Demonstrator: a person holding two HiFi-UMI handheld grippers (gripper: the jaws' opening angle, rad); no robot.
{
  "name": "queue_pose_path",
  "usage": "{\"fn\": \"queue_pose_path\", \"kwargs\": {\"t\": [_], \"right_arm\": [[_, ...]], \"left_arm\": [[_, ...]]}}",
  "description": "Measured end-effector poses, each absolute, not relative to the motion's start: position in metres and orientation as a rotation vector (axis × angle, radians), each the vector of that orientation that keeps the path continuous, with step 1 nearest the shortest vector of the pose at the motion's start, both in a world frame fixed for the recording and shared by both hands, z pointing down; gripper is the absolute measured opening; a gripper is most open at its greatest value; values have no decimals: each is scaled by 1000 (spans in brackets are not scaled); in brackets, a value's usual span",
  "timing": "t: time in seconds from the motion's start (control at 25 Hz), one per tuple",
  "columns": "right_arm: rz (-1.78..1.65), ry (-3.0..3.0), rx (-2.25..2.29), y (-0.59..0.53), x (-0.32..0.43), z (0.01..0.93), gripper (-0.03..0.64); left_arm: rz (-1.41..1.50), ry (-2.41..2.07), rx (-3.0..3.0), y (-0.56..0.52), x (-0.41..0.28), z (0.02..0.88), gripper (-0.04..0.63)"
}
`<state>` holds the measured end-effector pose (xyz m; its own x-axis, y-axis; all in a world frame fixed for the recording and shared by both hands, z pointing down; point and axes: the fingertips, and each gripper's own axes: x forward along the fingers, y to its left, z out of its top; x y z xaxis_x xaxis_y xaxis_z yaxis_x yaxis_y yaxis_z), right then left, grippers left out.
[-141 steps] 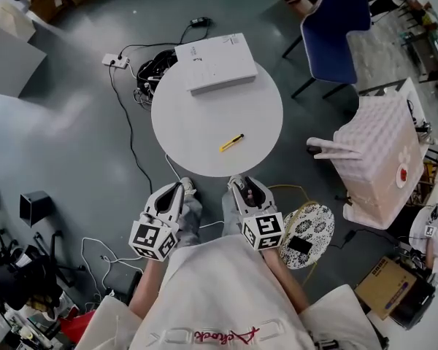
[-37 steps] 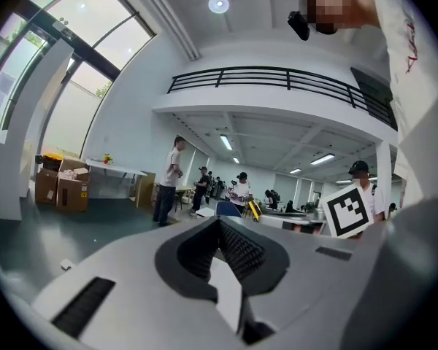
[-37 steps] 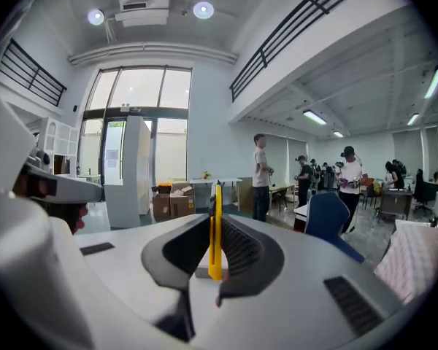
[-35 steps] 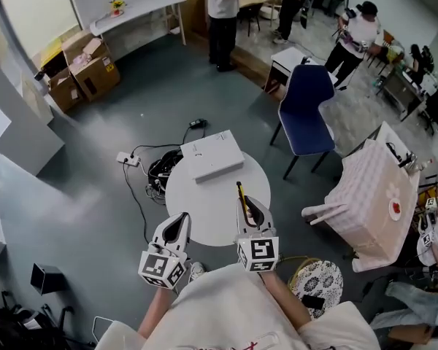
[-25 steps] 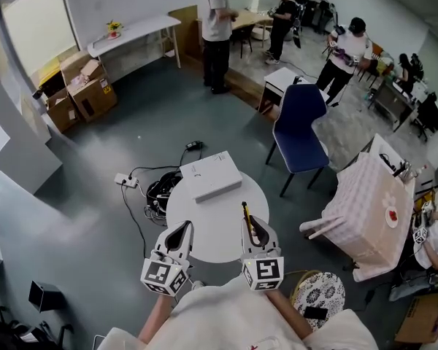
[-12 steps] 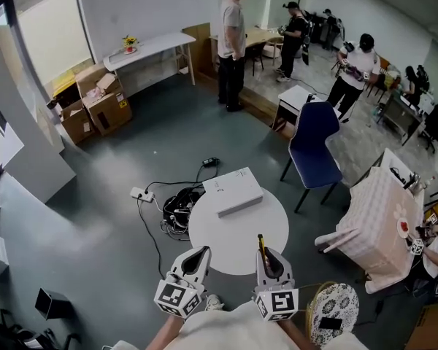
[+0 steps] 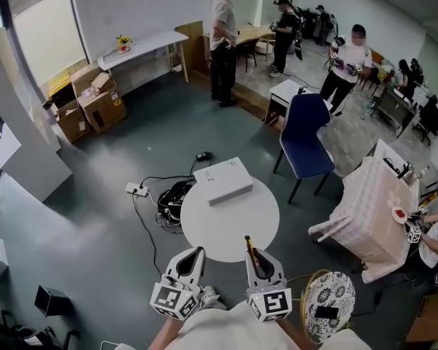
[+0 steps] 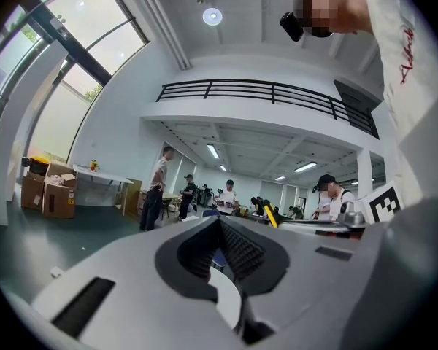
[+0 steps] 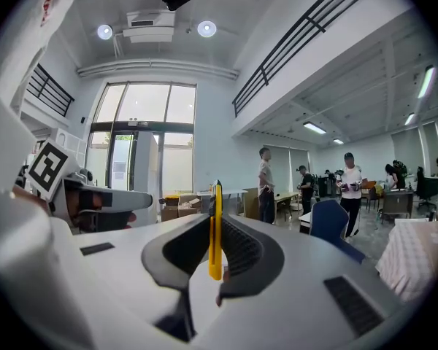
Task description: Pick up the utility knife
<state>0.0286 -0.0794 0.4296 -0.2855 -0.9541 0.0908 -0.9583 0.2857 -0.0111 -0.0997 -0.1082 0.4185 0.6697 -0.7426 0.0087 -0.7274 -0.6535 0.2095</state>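
Both claws point level, side by side at the round tabletop's point(image 7: 230, 221) near edge. The right claw point(image 7: 258, 261) pinches the utility knife point(image 9: 215, 239), which is slim, yellow, on edge and raised off the tabletop. The left claw point(image 7: 193, 258) is closed and empty.

The left gripper point(image 7: 198, 251) and the right gripper point(image 7: 255, 253) share one build: smooth pale-grey moulded shells that taper to a point at the far end. Each carries a marker cube point(image 7: 174, 300) at its near end, white with black square patterns on its faces. In the left gripper view the inner cut-out is lined with black ribbed pads point(image 8: 237, 252), and a dark rectangular slot point(image 8: 87, 305) is sunk into the shell's upper face. The right gripper view shows the same black lining and slots. The person wears a white top point(image 7: 226, 332), and its sleeve point(image 8: 416, 100) bears red script lettering point(image 8: 405, 46). A small black camera point(image 8: 292, 26) sits at the head.
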Motion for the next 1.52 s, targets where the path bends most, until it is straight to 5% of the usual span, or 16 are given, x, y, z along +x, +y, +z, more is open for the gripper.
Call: {"fn": "queue_pose_path", "kwargs": {"t": [0.64,1.52], "right_arm": [[154,-2509,1801,49,75,445,55],[124,-2584,1743,142,68,443,55]], "left_arm": [[-67,-1183,2682,21,-32,432,12],[-95,-1225,2689,115,-28,434,12]]}}
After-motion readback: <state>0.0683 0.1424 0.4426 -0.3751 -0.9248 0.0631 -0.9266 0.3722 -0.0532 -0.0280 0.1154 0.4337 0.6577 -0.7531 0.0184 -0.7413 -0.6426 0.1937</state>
